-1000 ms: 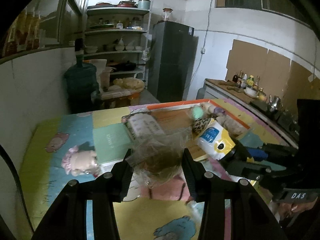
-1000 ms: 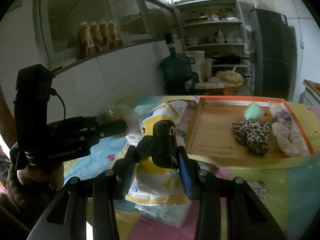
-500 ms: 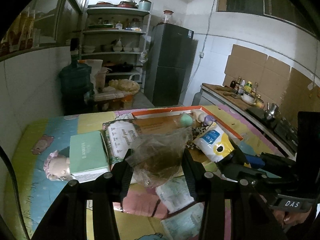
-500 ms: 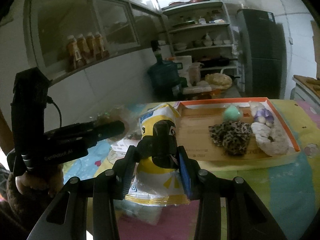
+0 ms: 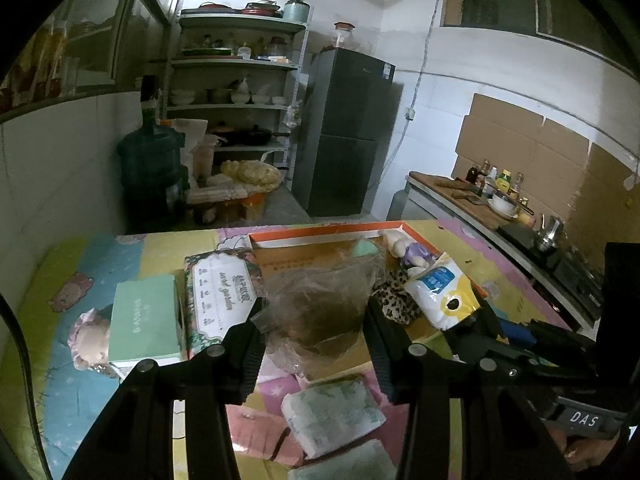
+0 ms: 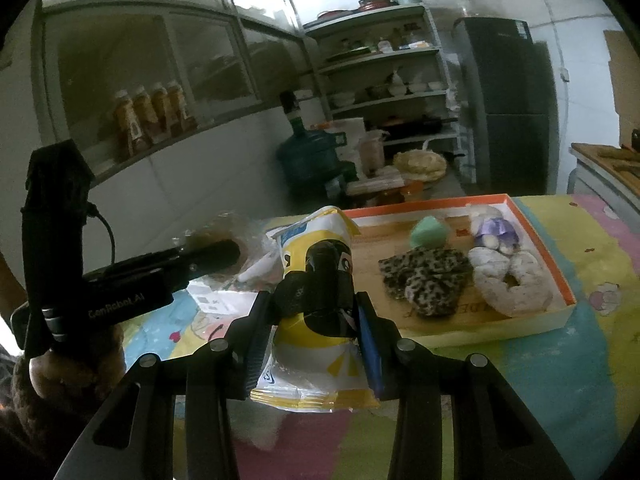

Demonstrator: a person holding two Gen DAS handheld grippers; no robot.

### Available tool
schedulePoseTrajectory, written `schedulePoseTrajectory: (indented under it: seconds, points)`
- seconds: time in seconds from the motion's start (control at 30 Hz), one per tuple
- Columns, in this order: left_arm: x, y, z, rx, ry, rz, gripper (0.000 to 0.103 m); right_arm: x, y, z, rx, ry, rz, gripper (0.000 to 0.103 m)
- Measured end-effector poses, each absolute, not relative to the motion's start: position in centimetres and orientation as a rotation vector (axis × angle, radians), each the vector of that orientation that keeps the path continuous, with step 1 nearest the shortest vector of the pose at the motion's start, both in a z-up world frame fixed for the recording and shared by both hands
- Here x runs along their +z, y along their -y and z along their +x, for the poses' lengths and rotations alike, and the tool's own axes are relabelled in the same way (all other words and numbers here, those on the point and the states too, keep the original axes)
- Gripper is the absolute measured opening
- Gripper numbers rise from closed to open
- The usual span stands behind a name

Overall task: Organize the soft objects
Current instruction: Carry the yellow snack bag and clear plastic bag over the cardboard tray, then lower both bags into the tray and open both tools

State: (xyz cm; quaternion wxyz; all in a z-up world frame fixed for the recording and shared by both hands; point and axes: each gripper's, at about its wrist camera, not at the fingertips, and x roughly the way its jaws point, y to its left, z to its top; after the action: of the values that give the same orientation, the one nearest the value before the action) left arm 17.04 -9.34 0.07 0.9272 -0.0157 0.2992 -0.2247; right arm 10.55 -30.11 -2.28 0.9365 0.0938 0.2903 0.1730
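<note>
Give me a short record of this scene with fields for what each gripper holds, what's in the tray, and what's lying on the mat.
left gripper: jaws shut on a clear plastic bag, lifted
right gripper: jaws shut on a yellow and white pouch, lifted
tray: orange rim, holds a leopard-print cloth, green ball, plush toy, fluffy ring
mat: green box, patterned pack, doll

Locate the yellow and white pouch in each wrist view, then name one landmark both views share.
Left wrist view: yellow and white pouch right of centre, held by the right tool.
Right wrist view: pouch bottom centre, in the tool's grip.
Shared landmark: orange-rimmed tray behind it.
</note>
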Motion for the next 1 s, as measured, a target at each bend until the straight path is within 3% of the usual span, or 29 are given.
schedulePoseTrajectory:
  seconds: [1.0]
  points:
    - [-0.8,15.2,21.7,-0.467,-0.659,-0.040,0.047,-2.0,36.6,13.6,0.268,-0.560,0.234,0.042]
